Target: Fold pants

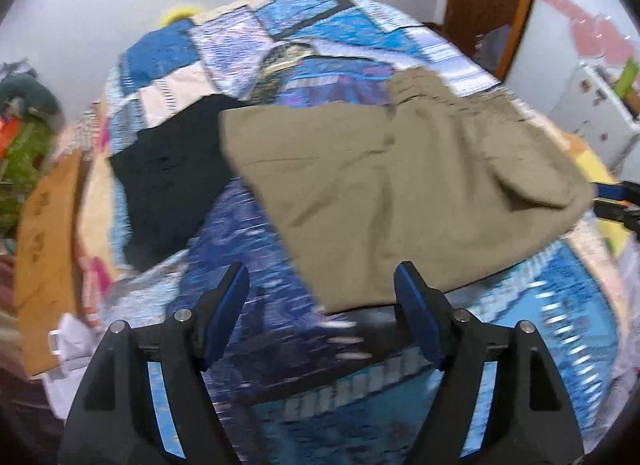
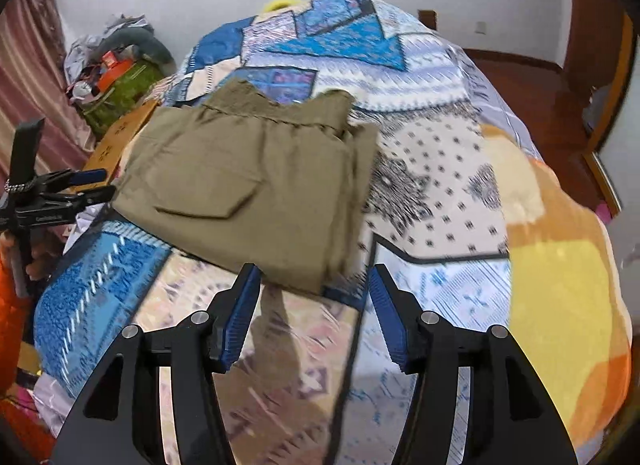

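From the left wrist view, the khaki pants (image 1: 400, 185) lie flat on the patterned bed (image 1: 280, 345), seemingly already folded leg over leg, a dark garment (image 1: 168, 181) beside them. The left gripper (image 1: 322, 281) has its fingers spread, holding nothing, the pants' near edge just ahead of the right-hand finger; the next move probably calls for pinching an end to fold lengthwise. From the right wrist view, the right gripper (image 2: 314, 279) is likewise released, the pants' (image 2: 256, 185) near corner lying just ahead of its fingers.
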